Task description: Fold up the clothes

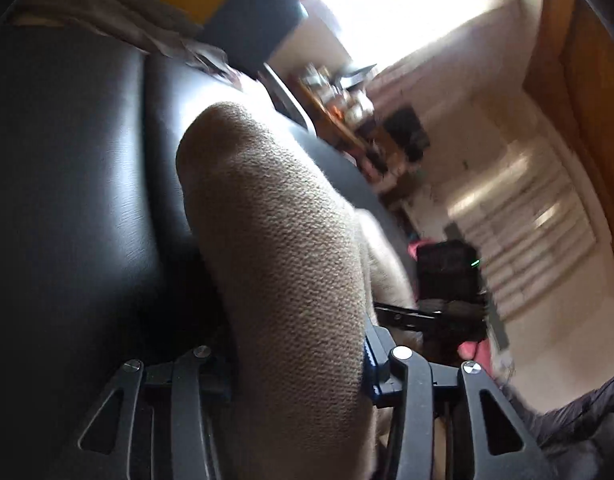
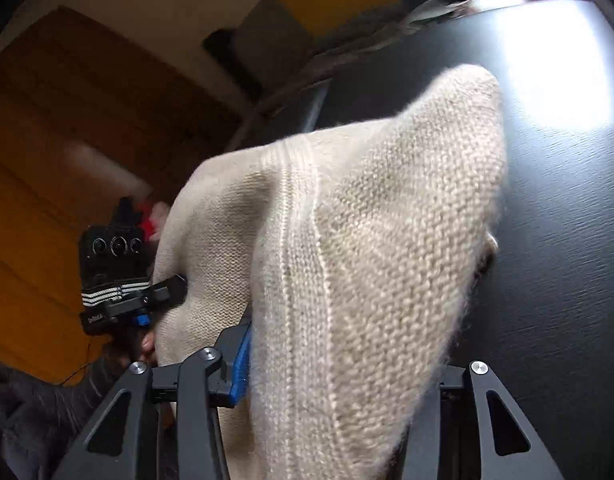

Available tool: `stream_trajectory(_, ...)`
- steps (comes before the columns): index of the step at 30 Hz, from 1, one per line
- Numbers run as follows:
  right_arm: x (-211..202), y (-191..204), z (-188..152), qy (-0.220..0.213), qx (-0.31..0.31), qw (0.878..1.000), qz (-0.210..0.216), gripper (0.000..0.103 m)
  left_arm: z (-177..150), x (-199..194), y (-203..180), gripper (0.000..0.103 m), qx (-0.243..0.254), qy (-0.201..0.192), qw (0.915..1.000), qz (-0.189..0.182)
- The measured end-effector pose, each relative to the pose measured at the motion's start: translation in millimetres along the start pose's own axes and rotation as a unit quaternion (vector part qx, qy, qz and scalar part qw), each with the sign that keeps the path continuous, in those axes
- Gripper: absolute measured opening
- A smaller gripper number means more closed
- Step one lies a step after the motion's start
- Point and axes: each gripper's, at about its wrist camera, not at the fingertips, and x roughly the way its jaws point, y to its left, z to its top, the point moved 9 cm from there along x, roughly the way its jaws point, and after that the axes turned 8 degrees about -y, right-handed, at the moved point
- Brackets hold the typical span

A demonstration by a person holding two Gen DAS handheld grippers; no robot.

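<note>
Closest to the right wrist camera, a cream knitted sweater point(image 2: 363, 264) fills the gap between the right gripper's point(image 2: 339, 376) fingers; a blue pad point(image 2: 240, 372) on the left finger presses against the knit, so this gripper is closed on a thick fold of it. A ribbed seam runs up the fabric, which rises to a peak over a black leather-like seat point(image 2: 555, 240).

In the left wrist view the same sweater point(image 1: 283, 264) bulges up between the left gripper's point(image 1: 307, 376) fingers, a blue pad point(image 1: 370, 376) tight against its right side; it too is clamped on the garment, half closed around a bulky roll. The seat point(image 1: 75, 184) lies dark to the left of the knit.

A little further off, each camera catches the other gripper. From the right wrist, the left gripper's body point(image 2: 115, 264) shows three round lenses, a striped band and a small white label whose lettering is too blurred to read; a hand in a dark sleeve point(image 2: 35, 416) is below it. From the left wrist, the other gripper point(image 1: 447, 280) is a dark smear with a green light.

Beyond, a brown patterned cloth point(image 1: 119, 20) lies at the seat's far edge, then a cluttered shelf point(image 1: 343, 104), a bright window point(image 1: 391, 8) and a wooden door point(image 1: 587, 92), all motion-blurred.
</note>
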Motion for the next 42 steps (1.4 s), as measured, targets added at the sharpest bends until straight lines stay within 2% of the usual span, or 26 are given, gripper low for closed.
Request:
stream_trajectory(4, 35, 49, -5, 0.013, 0.023, 0.995, 0.096, 0.047, 16, -83, -15, 0.046, 0.026, -0.074, 0.9969, 0.011)
stream_trajectory(6, 62, 91, -1, 0.027, 0.006, 0.989, 0.144, 0.047, 33, -130, -25, 0.045, 0.053, -0.124, 0.9905, 0.029)
stream_trajectory(8, 92, 139, 11, 0.041, -0.018, 0.98, 0.191, 0.047, 50, -179, -34, 0.046, 0.079, -0.174, 0.9804, 0.047)
stream_trajectory(10, 120, 194, 30, 0.05, -0.049, 0.969, 0.236, 0.047, 69, -241, -40, 0.046, 0.103, -0.238, 0.9629, 0.076)
stream_trajectory(12, 149, 258, 52, 0.059, -0.094, 0.954, 0.277, 0.047, 87, -302, -43, 0.046, 0.121, -0.298, 0.9406, 0.11)
stream_trajectory(15, 194, 361, 81, 0.076, -0.17, 0.928, 0.323, 0.047, 109, -379, -42, 0.046, 0.135, -0.374, 0.9035, 0.161)
stream_trajectory(17, 226, 433, 96, 0.089, -0.225, 0.906, 0.347, 0.047, 126, -430, -35, 0.046, 0.137, -0.418, 0.875, 0.202)
stream_trajectory(19, 261, 495, 103, 0.107, -0.269, 0.887, 0.359, 0.047, 141, -474, -13, 0.047, 0.109, -0.452, 0.8508, 0.245)
stream_trajectory(20, 281, 517, 102, 0.118, -0.289, 0.882, 0.353, 0.047, 145, -487, 4, 0.047, 0.086, -0.455, 0.8478, 0.258)
stream_trajectory(22, 333, 551, 97, 0.153, -0.327, 0.875, 0.322, 0.047, 146, -504, 68, 0.047, -0.004, -0.441, 0.8452, 0.301)
stream_trajectory(23, 363, 551, 91, 0.173, -0.339, 0.878, 0.29, 0.048, 143, -505, 101, 0.047, -0.046, -0.424, 0.8459, 0.32)
stream_trajectory(25, 417, 538, 76, 0.214, -0.36, 0.881, 0.221, 0.048, 127, -504, 163, 0.049, -0.122, -0.402, 0.8437, 0.334)
stream_trajectory(26, 452, 518, 66, 0.238, -0.37, 0.883, 0.165, 0.051, 124, -506, 174, 0.051, -0.129, -0.404, 0.8429, 0.331)
stream_trajectory(27, 470, 504, 61, 0.249, -0.361, 0.886, 0.148, 0.065, 123, -508, 179, 0.051, -0.126, -0.409, 0.8426, 0.326)
stream_trajectory(29, 487, 491, 66, 0.244, -0.311, 0.902, 0.175, 0.076, 126, -514, 171, 0.052, -0.105, -0.417, 0.8355, 0.342)
stream_trajectory(31, 488, 493, 78, 0.225, -0.287, 0.911, 0.195, 0.085, 127, -513, 163, 0.054, -0.087, -0.412, 0.8308, 0.363)
stream_trajectory(33, 486, 499, 85, 0.2, -0.317, 0.908, 0.186, 0.094, 127, -514, 155, 0.055, -0.072, -0.409, 0.8239, 0.385)
stream_trajectory(35, 479, 509, 93, 0.176, -0.348, 0.903, 0.182, 0.095, 123, -518, 150, 0.058, -0.066, -0.412, 0.8149, 0.403)
stream_trajectory(39, 450, 529, 114, 0.109, -0.382, 0.899, 0.184, 0.096, 111, -529, 135, 0.062, -0.057, -0.418, 0.7866, 0.451)
stream_trajectory(41, 430, 532, 127, 0.071, -0.395, 0.898, 0.179, 0.096, 112, -527, 115, 0.062, -0.032, -0.423, 0.753, 0.503)
stream_trajectory(42, 418, 533, 132, 0.052, -0.403, 0.896, 0.179, 0.097, 113, -528, 100, 0.062, -0.011, -0.433, 0.7326, 0.525)
